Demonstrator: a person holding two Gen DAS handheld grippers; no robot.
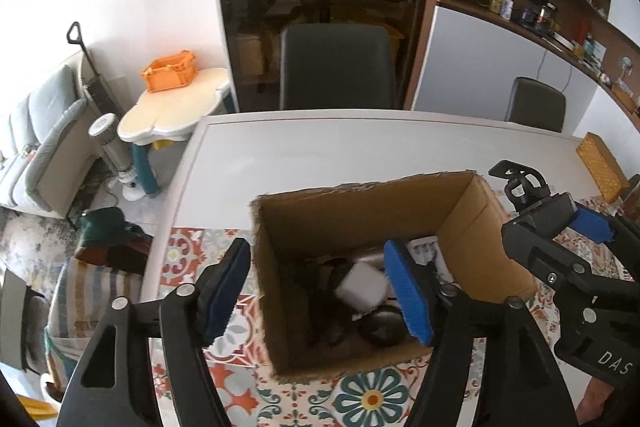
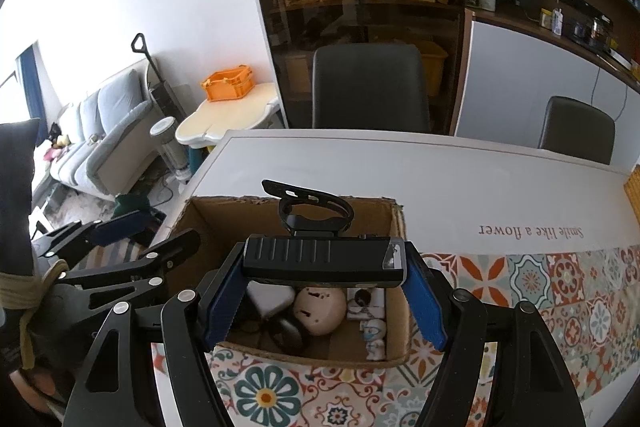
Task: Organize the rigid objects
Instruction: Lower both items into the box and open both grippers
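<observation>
A white table (image 2: 400, 179) stands before two dark chairs (image 2: 370, 87) and a glass-fronted cabinet, its near part covered by a patterned tile-print mat (image 2: 560, 291); off to the left are a grey sofa (image 2: 100, 131) and an orange crate (image 2: 228, 83) on a small cream side table. An open cardboard box (image 1: 360, 211) sits on the mat near the table's left edge. In it lie a white block (image 1: 362, 285), a dark rounded item (image 1: 382, 327), a beige round object (image 2: 320, 307) and a small white figurine (image 2: 374, 337). The right gripper (image 2: 324, 295) is clamped on a black bar-shaped device with a clamp mount (image 2: 320, 259), held crosswise between its blue pads (image 2: 426, 303) just above the box's near side. The left gripper (image 1: 316, 291) is released with nothing between its fingers: its left finger is outside the box's left wall, its right finger over the interior.
</observation>
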